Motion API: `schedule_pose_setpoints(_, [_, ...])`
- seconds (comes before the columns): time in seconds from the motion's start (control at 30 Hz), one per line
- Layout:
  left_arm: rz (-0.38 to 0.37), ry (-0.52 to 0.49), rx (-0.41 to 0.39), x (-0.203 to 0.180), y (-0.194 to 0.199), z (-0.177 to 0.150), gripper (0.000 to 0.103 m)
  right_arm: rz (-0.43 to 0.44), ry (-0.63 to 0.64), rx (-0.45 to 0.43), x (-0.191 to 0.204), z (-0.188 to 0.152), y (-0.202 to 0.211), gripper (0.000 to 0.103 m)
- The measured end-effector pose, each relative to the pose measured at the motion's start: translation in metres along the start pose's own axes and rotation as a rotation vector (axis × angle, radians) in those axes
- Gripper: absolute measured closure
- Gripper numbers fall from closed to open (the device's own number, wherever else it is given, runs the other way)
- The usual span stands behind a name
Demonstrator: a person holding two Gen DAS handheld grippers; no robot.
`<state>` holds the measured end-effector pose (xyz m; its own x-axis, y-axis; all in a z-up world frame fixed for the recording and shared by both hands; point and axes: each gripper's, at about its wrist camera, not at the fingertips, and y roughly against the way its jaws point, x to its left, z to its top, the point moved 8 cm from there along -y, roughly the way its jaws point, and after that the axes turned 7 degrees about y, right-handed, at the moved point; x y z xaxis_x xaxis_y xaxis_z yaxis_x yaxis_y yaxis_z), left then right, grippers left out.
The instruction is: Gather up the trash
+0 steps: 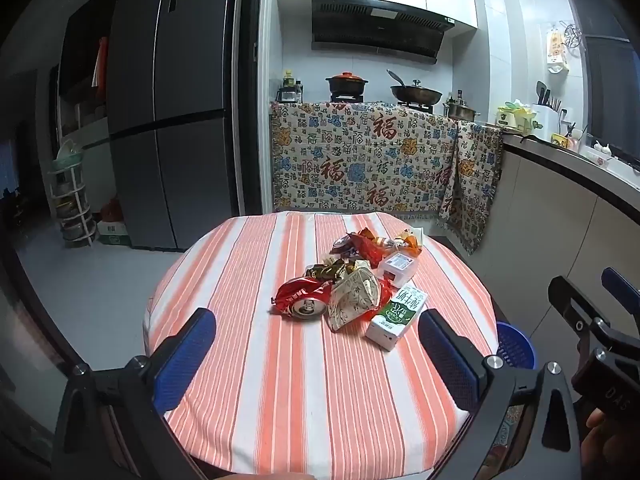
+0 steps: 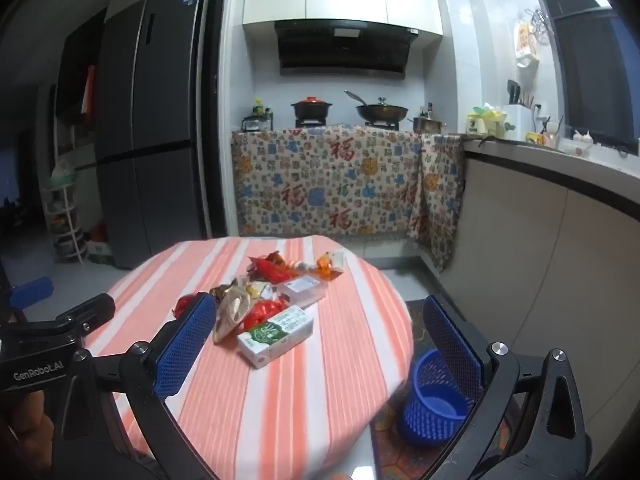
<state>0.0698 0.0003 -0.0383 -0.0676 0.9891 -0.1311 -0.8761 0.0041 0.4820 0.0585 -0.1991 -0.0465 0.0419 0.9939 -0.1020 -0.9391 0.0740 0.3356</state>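
A pile of trash lies on the round table with the orange striped cloth [image 1: 248, 360]: a crushed red can [image 1: 302, 300], a crumpled beige wrapper [image 1: 354, 298], a green and white milk carton [image 1: 396, 318], a small white box [image 1: 398, 267] and red and orange wrappers [image 1: 368, 246]. My left gripper [image 1: 316, 346] is open and empty, short of the pile. My right gripper [image 2: 320, 338] is open and empty, with the milk carton [image 2: 276, 334] between its fingers in view. A blue mesh trash bin [image 2: 434, 400] stands on the floor right of the table.
A grey fridge [image 1: 168, 108] stands at the back left. A counter draped in patterned cloth [image 1: 360, 160] holds pots and a wok. A counter [image 2: 560, 208] runs along the right. A white rack [image 1: 70, 200] stands at the left. The right gripper's body [image 1: 592, 320] shows at the right edge.
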Motion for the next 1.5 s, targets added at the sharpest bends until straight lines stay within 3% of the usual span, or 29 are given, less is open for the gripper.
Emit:
schedule_pose_setpoints(0.3, [0.001,0.006,-0.003,0.001,-0.01,-0.018,0.0,0.006,0.016,0.002,0.007,0.001,0.0,0.0])
schedule_pose_setpoints(0.7, [0.006,0.006,0.013,0.003,-0.003,-0.005,0.0,0.001,0.026,0.0,0.011,0.001,0.0,0.0])
schedule_pose_setpoints(1.5, [0.018,-0.001,0.029,0.003,-0.006,-0.007,0.0,-0.017,0.038,0.016,0.004,-0.003,0.0,0.0])
